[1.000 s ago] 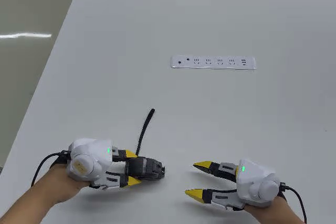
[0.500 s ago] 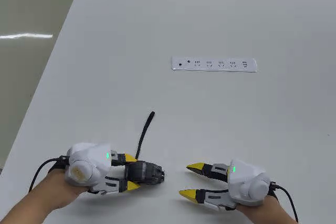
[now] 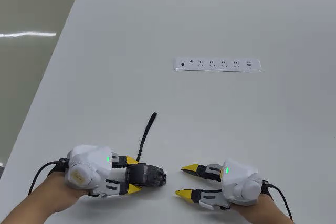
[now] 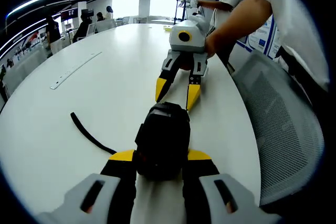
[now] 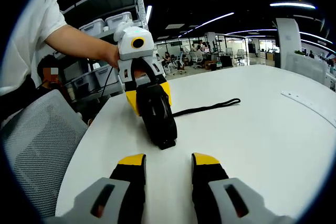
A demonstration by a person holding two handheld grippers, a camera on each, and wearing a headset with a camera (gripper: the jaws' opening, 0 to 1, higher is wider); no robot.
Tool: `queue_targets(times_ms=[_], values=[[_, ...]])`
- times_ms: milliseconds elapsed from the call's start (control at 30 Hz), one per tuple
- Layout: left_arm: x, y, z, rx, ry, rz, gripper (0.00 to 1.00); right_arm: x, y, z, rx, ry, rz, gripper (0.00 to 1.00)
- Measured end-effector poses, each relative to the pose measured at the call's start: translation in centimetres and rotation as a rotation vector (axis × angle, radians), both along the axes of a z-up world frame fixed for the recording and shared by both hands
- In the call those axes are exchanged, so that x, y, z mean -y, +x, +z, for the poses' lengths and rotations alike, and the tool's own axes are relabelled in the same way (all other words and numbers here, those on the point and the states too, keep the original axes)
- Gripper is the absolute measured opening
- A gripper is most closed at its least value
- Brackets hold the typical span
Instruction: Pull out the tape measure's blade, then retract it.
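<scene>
Tabletop [image 3: 210, 119]: tape measure [image 3: 149, 174] is clamped by left gripper [image 3: 132, 173]; right gripper [image 3: 186, 181], jaws parted and empty, has been advanced for the blade pull.

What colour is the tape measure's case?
The tape measure is black all over, strap included. It shows best in the left gripper view.

Broad white smooth-topped table [image 3: 220, 14]. On it: long white multi-socket power strip [image 3: 217, 64], far side; black boxy tape measure [image 3: 148, 174], near edge, black wrist strap [image 3: 146, 133] trailing flat.
</scene>
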State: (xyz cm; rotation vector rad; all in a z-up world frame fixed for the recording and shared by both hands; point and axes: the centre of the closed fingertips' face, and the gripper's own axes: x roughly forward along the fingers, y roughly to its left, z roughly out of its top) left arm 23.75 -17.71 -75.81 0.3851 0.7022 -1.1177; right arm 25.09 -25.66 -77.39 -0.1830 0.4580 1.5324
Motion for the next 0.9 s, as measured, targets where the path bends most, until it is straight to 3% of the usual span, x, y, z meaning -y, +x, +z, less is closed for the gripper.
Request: queue_targets(times_ms=[900], values=[[0.1,-0.1,0.0,0.002,0.01,-0.004,0.3,-2.8,-0.3,-0.6,0.045,0.007,0.085,0.32]])
